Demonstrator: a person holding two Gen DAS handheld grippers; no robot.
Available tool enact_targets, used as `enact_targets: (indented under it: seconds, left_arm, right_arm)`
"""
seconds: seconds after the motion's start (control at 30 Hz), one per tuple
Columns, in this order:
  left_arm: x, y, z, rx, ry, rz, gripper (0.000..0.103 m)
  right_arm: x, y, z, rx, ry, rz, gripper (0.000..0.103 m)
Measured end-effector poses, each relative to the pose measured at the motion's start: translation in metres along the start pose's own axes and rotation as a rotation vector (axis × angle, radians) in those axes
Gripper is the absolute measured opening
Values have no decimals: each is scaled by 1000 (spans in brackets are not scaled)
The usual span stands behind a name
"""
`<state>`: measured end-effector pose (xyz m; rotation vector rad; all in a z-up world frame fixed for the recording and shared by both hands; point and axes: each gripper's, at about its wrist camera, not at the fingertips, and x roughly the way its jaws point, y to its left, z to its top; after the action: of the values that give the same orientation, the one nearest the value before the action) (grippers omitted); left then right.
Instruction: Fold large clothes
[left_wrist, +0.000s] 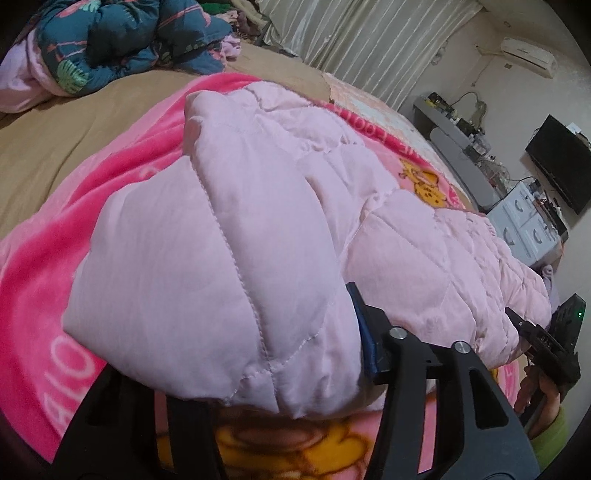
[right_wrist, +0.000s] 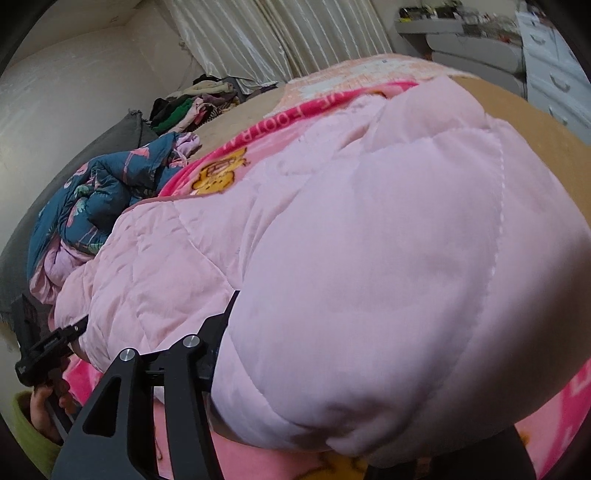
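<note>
The pale pink quilted garment (left_wrist: 236, 229) lies on the hot-pink cartoon blanket (left_wrist: 48, 258) that covers the bed, its near edge lifted and doubled into a thick roll.

Left gripper (left_wrist: 258, 373): jaws stand part open with that roll bulging between them; one blue-padded finger (left_wrist: 364, 332) lies against the cloth, the other is hidden, so a firm clamp cannot be confirmed. Right gripper (right_wrist: 332, 369): likewise part open around a padded fold, with one finger buried.

Judged step: carrying the near edge over the garment to make a fold.

Procedure:
1. Keep both grippers level with each other so the crease runs straight.
2. Lay the edge onto the garment's far portion, clear of the blanket.
3. Release only once the roll rests flat.

Beyond the blanket lie a teal patterned duvet (left_wrist: 122, 37) and curtains (left_wrist: 351, 37).
</note>
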<state>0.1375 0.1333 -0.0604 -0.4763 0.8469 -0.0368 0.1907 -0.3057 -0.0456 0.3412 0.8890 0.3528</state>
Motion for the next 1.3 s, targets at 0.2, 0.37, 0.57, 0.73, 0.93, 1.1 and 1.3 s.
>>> enact_targets:
  seconds: [0.2,0.37,0.57,0.73,0.93,1.1,1.3]
  left_arm:
    - [-3,0,-11,3,28,39,76]
    - [-14,0,-23,11,38,59,93]
    - [-43,-13,-40,55,-37,75,94]
    - [-72,-28,-49,100,-134,93,94]
    - [-100,-44,-60,152,-213,122,94]
    - [-112,-54,-69,172,-236,118,94]
    - [-117,-60,-80,188,-238,81,94]
  right_arm:
    - [1,-13,-16,100,31,7,85]
    - [-24,-10,-35,53,27,-47,93]
    - [-73,30,-60,-145,-117,-157,99]
    - [-105,79,-69,-319,-258,-128,99]
    - [-109,124,-79,-442,-290,-56,99]
    - [-109,144,-90,-472,-303,-49,99]
    - [-106,148,-105,-451,-283,-76,99]
